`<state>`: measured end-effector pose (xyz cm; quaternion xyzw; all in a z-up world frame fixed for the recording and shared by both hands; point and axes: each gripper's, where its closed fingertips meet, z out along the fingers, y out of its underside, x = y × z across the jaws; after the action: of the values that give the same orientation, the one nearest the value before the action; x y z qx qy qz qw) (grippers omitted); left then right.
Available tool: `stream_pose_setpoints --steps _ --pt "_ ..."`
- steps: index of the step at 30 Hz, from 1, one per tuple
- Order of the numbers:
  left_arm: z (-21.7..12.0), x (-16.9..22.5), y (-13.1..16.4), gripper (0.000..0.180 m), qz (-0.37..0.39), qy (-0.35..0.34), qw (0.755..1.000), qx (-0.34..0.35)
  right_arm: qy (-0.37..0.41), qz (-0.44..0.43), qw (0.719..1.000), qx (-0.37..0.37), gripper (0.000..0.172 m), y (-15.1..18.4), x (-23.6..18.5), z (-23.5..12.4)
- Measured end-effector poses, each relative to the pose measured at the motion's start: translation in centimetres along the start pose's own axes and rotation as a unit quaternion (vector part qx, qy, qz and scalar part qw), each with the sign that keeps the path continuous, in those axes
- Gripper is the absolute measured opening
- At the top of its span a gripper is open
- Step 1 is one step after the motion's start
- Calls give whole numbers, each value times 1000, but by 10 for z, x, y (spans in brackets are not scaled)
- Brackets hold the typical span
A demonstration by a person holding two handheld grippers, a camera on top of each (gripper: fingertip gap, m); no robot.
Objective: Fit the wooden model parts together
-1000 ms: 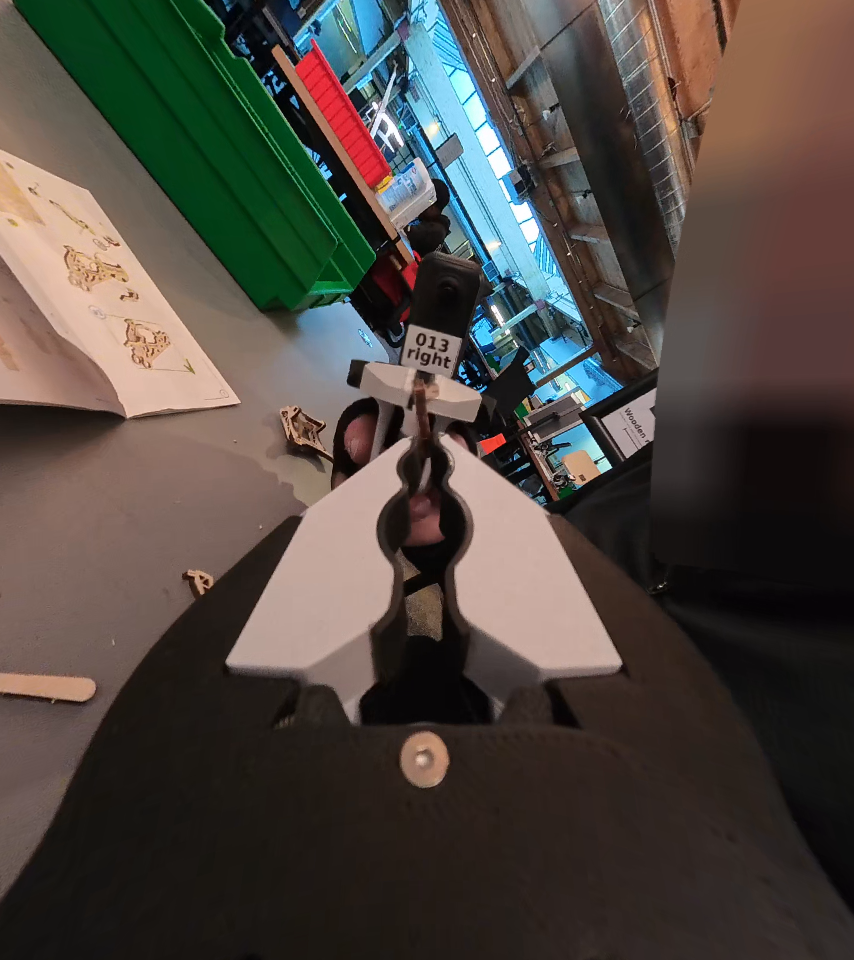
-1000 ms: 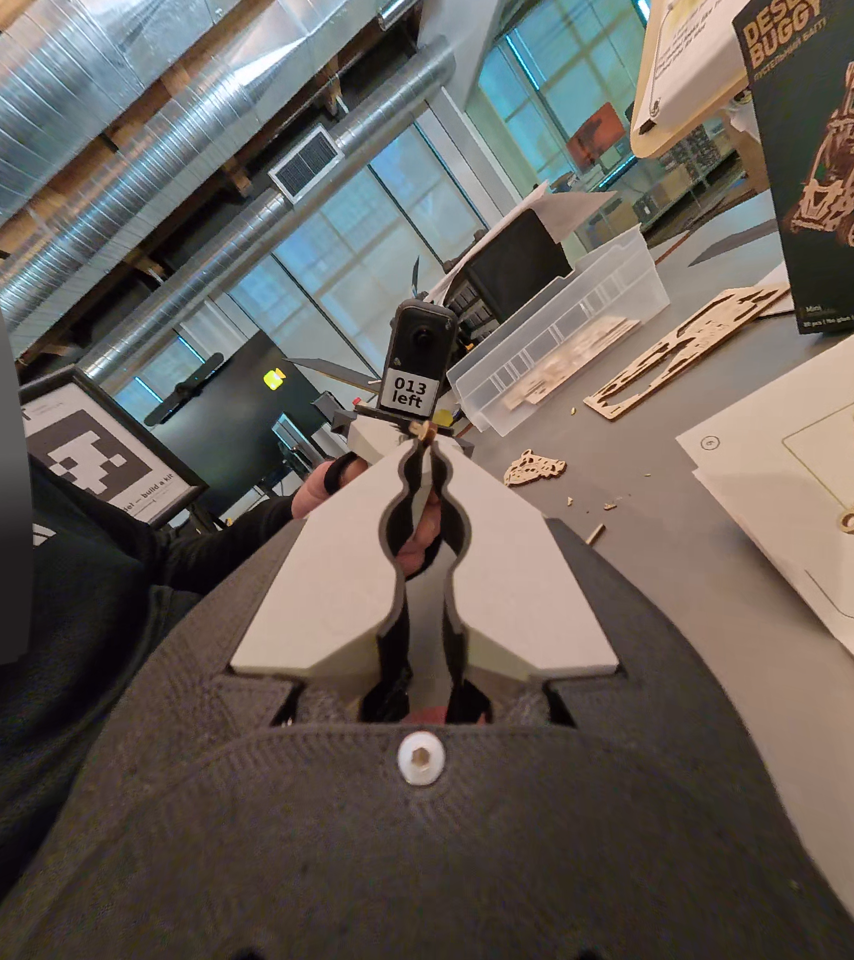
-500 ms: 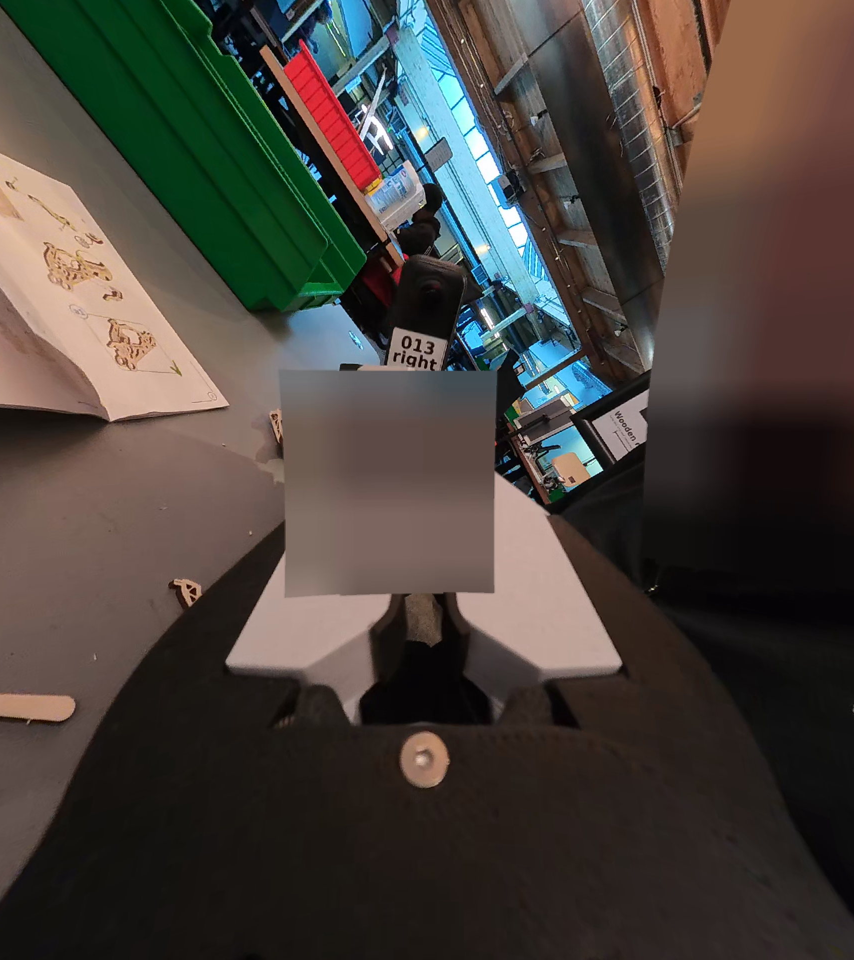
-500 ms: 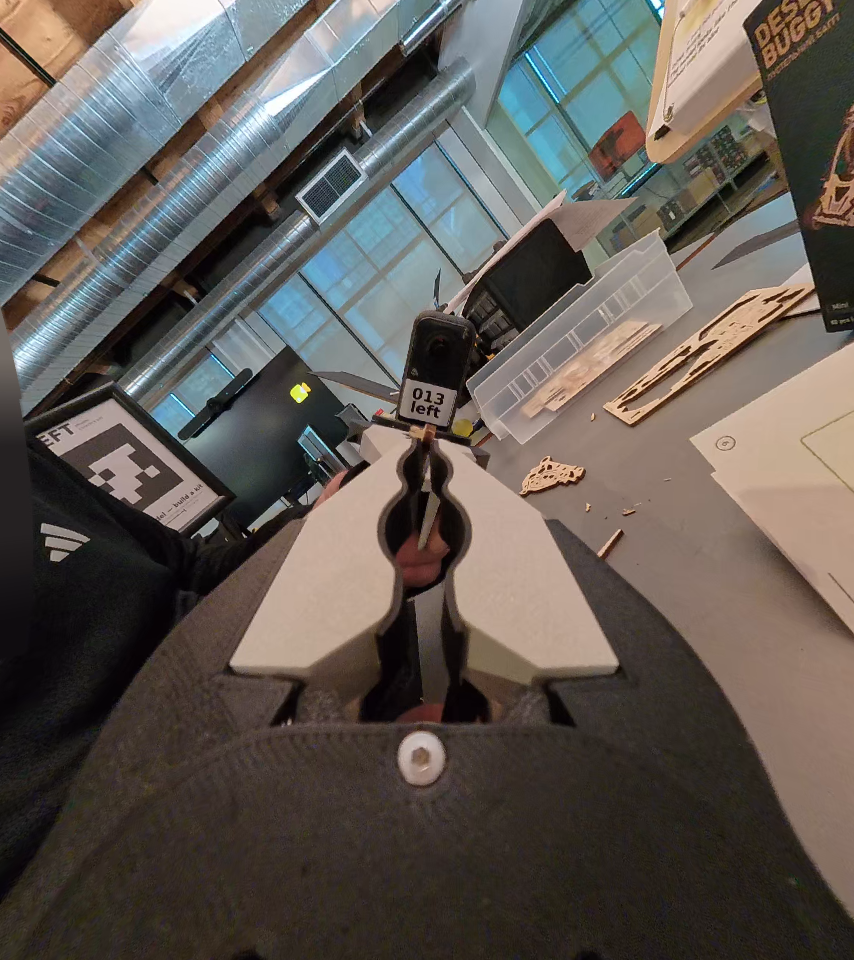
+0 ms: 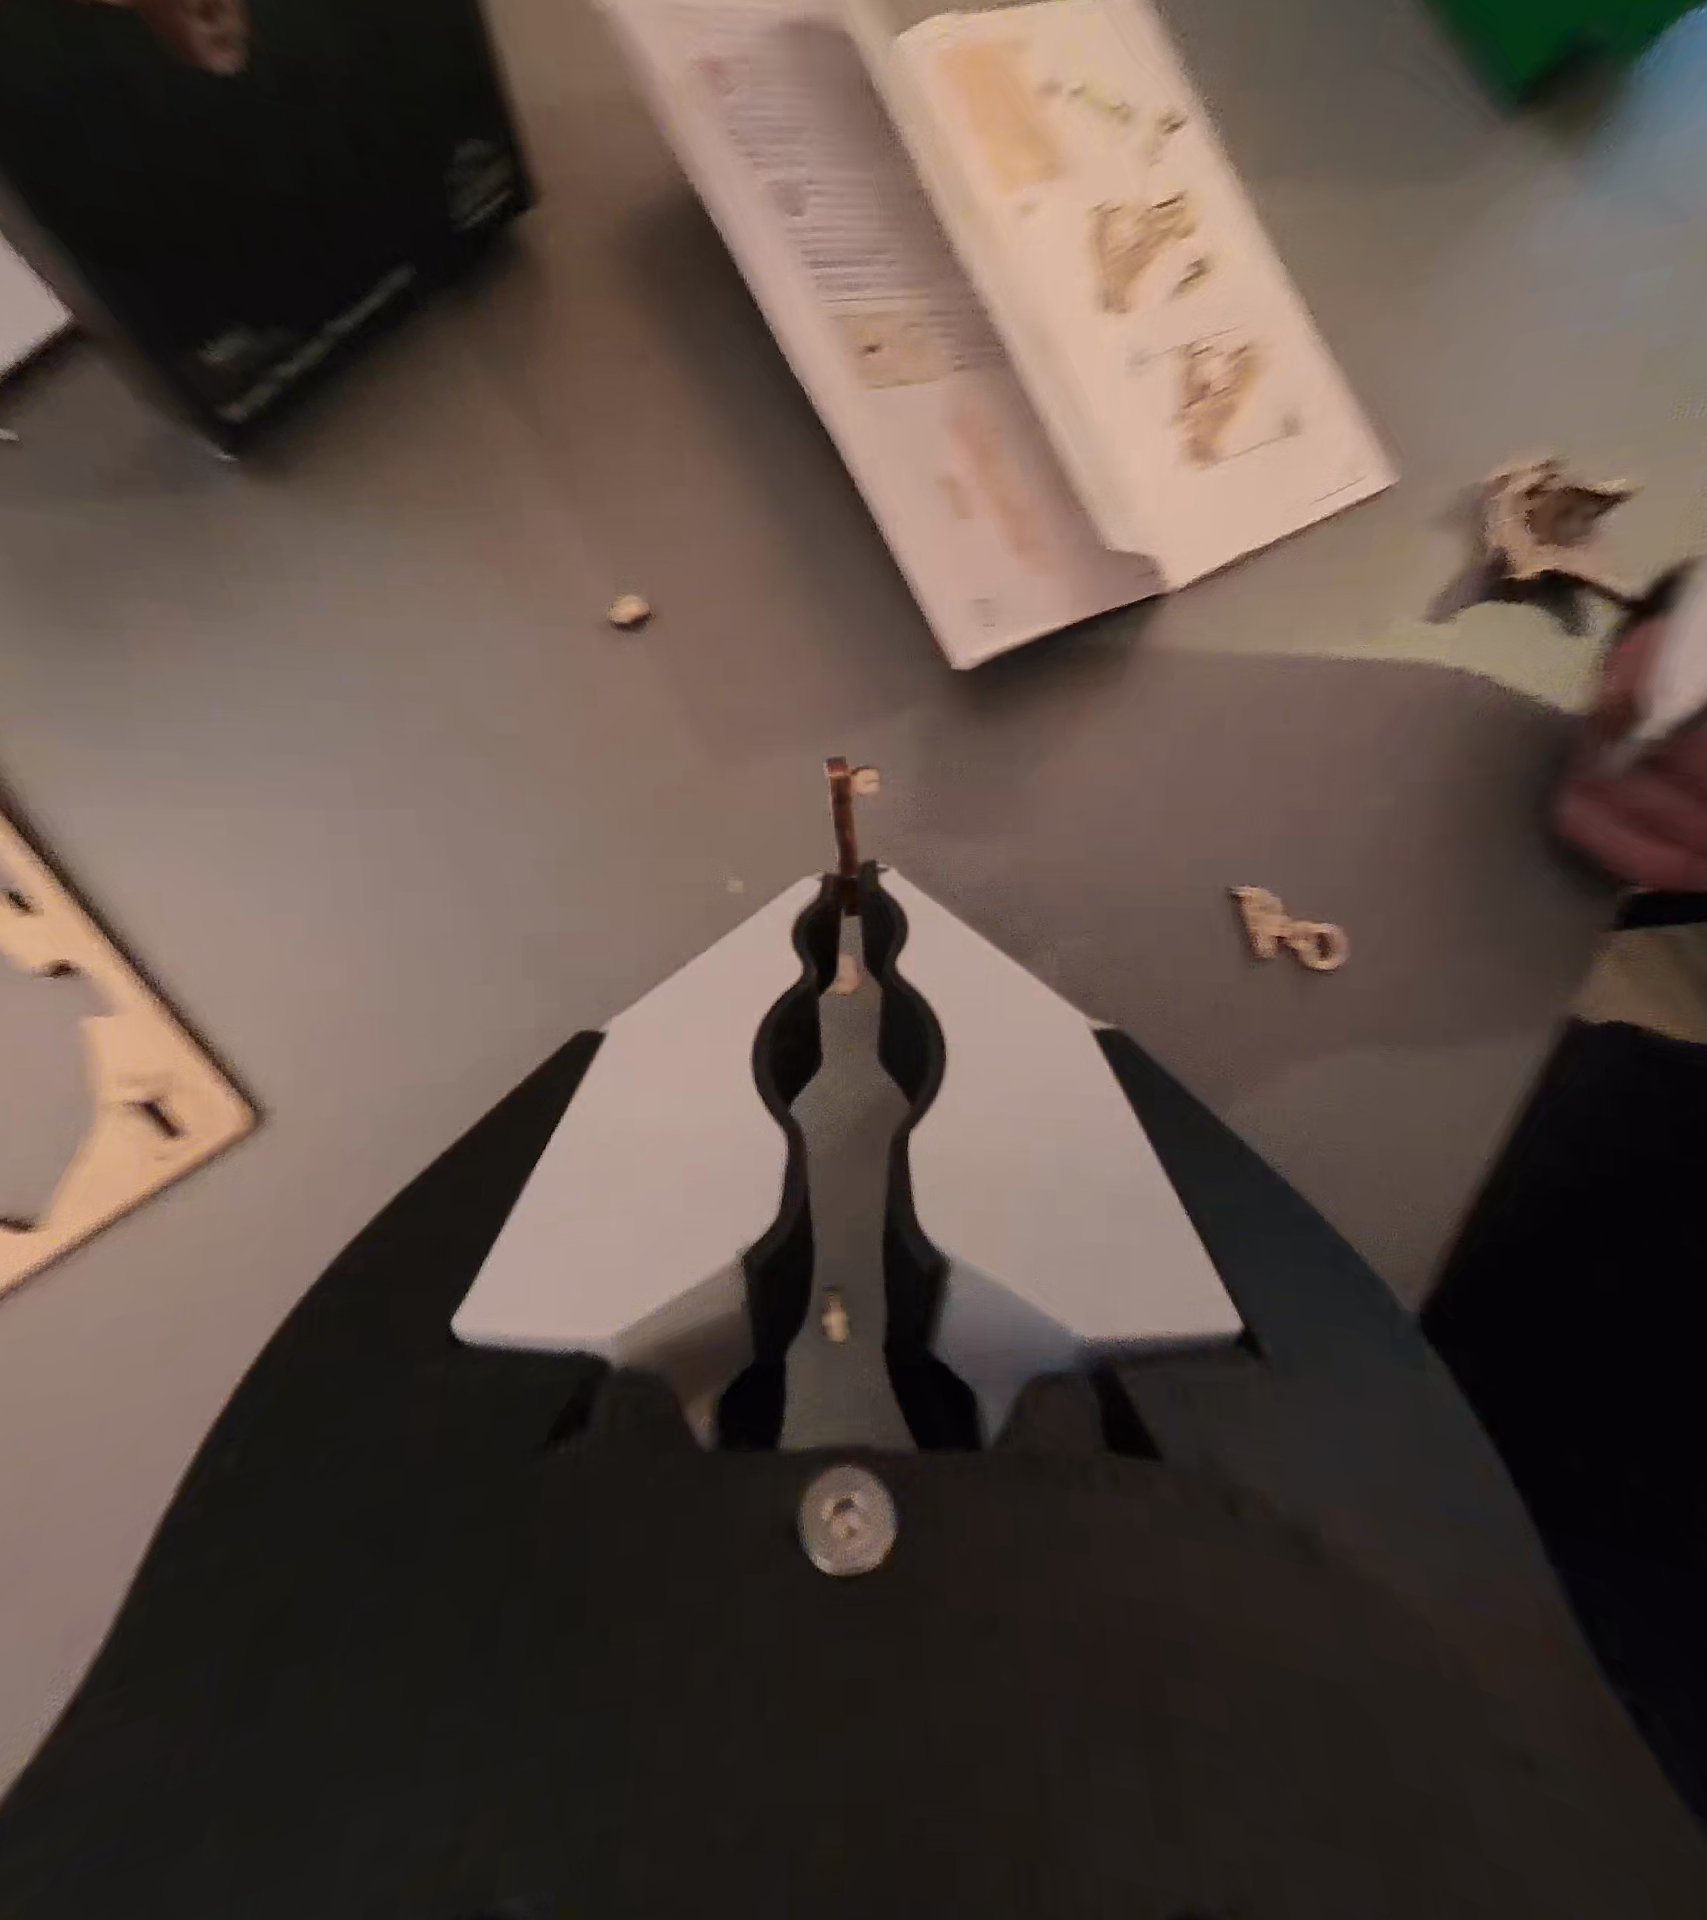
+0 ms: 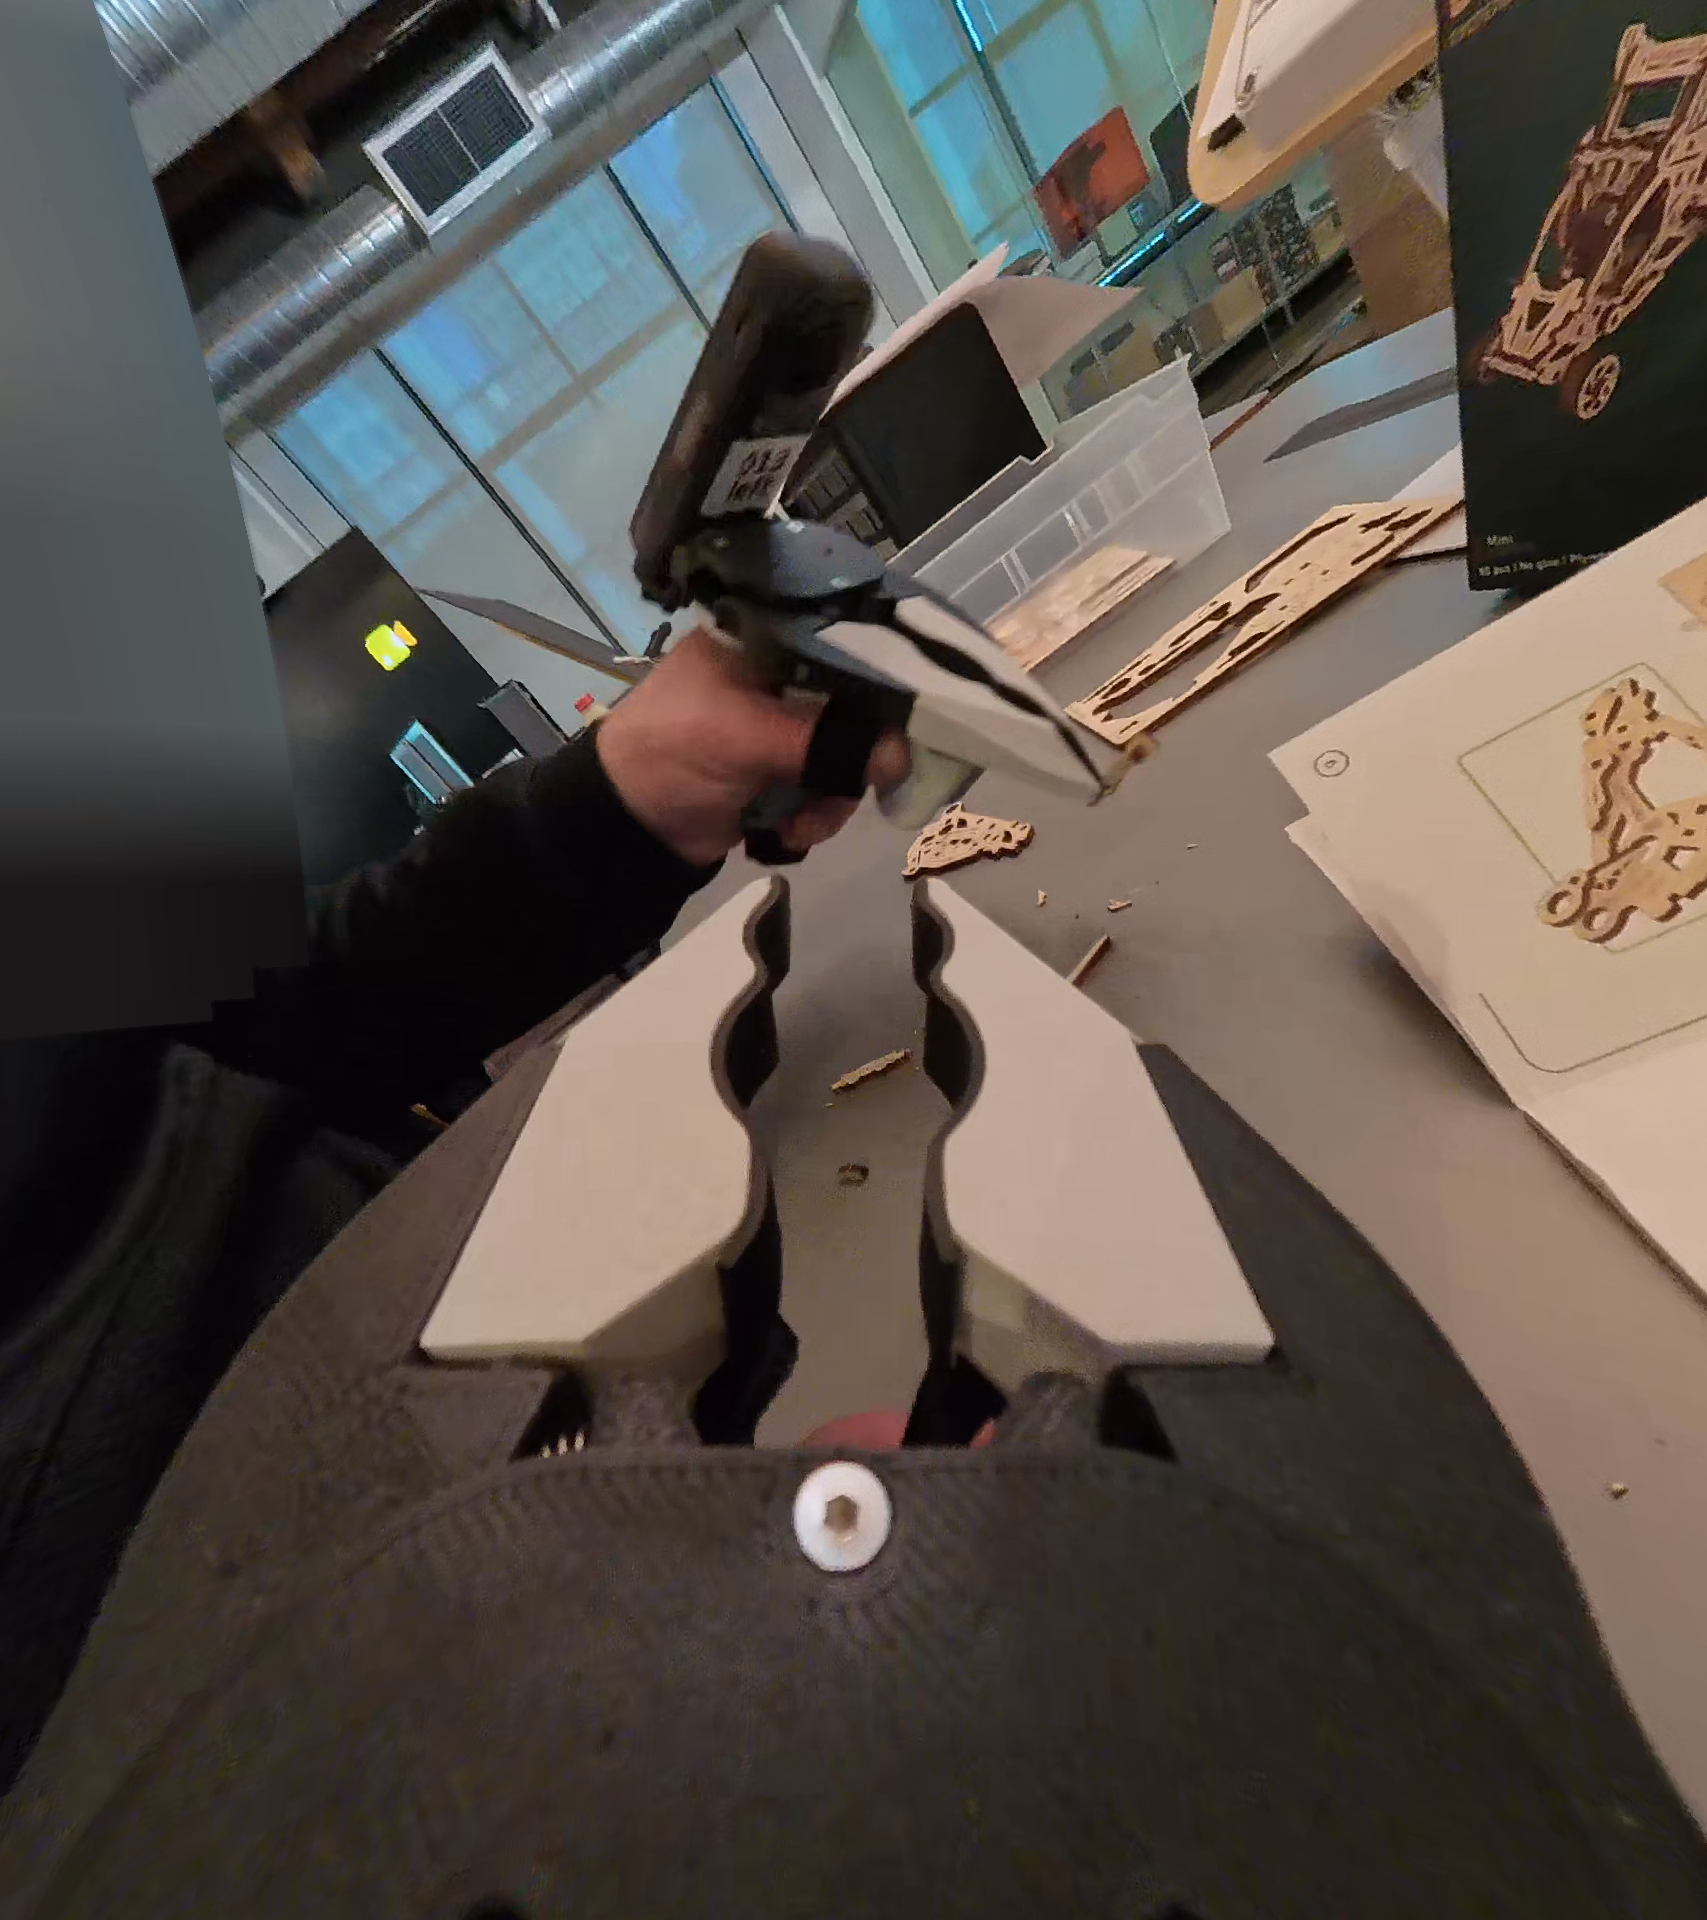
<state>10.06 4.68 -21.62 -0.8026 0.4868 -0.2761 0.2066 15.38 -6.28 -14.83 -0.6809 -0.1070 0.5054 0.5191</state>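
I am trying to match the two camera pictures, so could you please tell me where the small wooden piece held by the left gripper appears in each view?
Left wrist view: the small wooden piece sticks out beyond the left gripper, just above picture centre.
Right wrist view: it shows as a tan nub at that gripper's tip, right of centre, upper half.
Shared landmark: the open instruction booklet on the grey table.

Print shows on the black box point(image 6: 1628, 291) far right, the open booklet point(image 5: 1015, 312), and a white sticker point(image 6: 761, 473) on the far gripper's camera; its wording is left untold here.
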Motion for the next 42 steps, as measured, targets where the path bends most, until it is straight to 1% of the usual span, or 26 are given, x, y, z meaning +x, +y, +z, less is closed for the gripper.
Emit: stream_pose_setpoints --steps 2,3,4,6,7,9,15,17,20,24,26,28,30,31,33,36,38,40,42 --pt "4 -22 7 1 22 -33 998 -55 3 -10 1000 -7 20 2 -1 1" --pt "6 -30 6 1 37 -44 996 -68 2 -11 1000 -10 20 3 -1 2" --pt "7 -35 6 2 49 -50 994 -79 1 -13 1000 -11 20 4 -2 2" --pt "10 -45 15 1 65 -61 988 -126 -1 -14 1000 -14 19 5 -3 2" --pt "12 -49 15 1 71 -68 987 -130 -2 -14 1000 -15 19 5 -3 2" --pt "16 -49 19 1 72 -55 986 -140 -2 -15 1000 -18 19 6 -3 3" --pt "19 -52 24 10 87 -73 983 -145 -6 -13 1000 -18 19 6 -3 3" --pt "16 -53 21 20 87 -83 984 -133 -6 -13 1000 -19 19 7 -3 3" --pt "3 -50 15 27 87 -88 986 -111 -6 -16 1000 -16 19 6 -4 2" --pt "-19 -41 12 26 88 -90 990 -69 -4 -24 1000 -16 19 7 -5 2" --pt "-27 -28 11 22 86 -70 993 -34 -6 -27 1000 -12 18 6 -6 1" --pt "-39 -13 5 20 86 -49 995 18 -7 -26 1000 -9 17 5 -6 0" --pt "-50 2 0 21 78 -27 995 64 -6 -25 1000 -7 16 5 -6 -1" --pt "-55 13 -3 24 78 -7 993 89 -7 -26 1000 -7 16 5 -6 -1" --pt "-64 42 -10 30 59 63 986 140 -8 -31 999 -8 17 5 -7 -1" --pt "-74 96 -21 33 58 172 961 209 20 -54 998 -11 17 5 -5 0" --pt "-79 140 -28 34 60 260 931 250 43 -70 997 1 16 -1 -5 2" --pt "-78 170 -35 38 61 307 908 280 45 -81 996 -9 19 -4 -11 8" --pt "-83 191 -42 41 49 363 878 307 46 -90 995 -26 23 -1 -15 16"
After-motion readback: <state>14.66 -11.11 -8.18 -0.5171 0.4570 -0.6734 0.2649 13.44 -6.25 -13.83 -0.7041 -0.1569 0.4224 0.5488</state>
